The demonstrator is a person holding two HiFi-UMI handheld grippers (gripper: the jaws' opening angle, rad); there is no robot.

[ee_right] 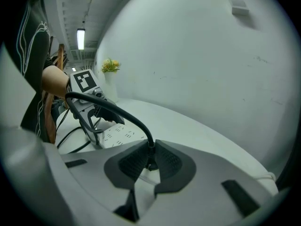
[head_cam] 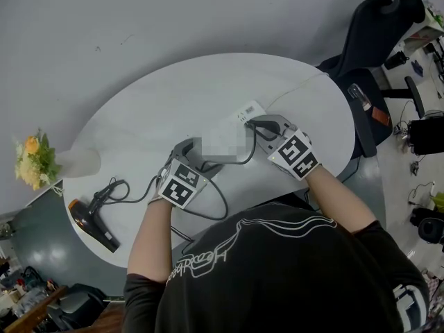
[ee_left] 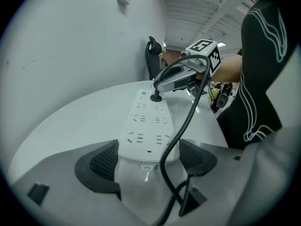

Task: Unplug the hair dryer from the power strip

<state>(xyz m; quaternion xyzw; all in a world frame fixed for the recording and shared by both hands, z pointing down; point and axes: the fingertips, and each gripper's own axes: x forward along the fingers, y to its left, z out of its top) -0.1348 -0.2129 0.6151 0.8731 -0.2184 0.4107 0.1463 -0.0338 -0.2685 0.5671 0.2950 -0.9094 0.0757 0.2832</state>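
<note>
Cord (ee_left: 179, 136) crosses left tool (ee_left: 148, 160) gripping power strip (ee_left: 146, 121) — hair dryer (head_cam: 94, 222), flowers (head_cam: 31, 159) aside.

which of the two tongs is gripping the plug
The right tongs: shut on the black plug in the white power strip. The left tongs hold the strip's near end instead.

White power strip (ee_left: 146, 126), black plug (ee_left: 155, 97) and cord (ee_left: 179, 136), white bench (head_cam: 159, 109), black-orange hair dryer (head_cam: 90, 222), yellow flowers (head_cam: 31, 159).

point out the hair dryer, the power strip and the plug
hair dryer (head_cam: 89, 219), head view, dark body
power strip (ee_left: 146, 126), left gripper view, top face
plug (ee_left: 155, 97), left gripper view, black body in the far socket
</note>
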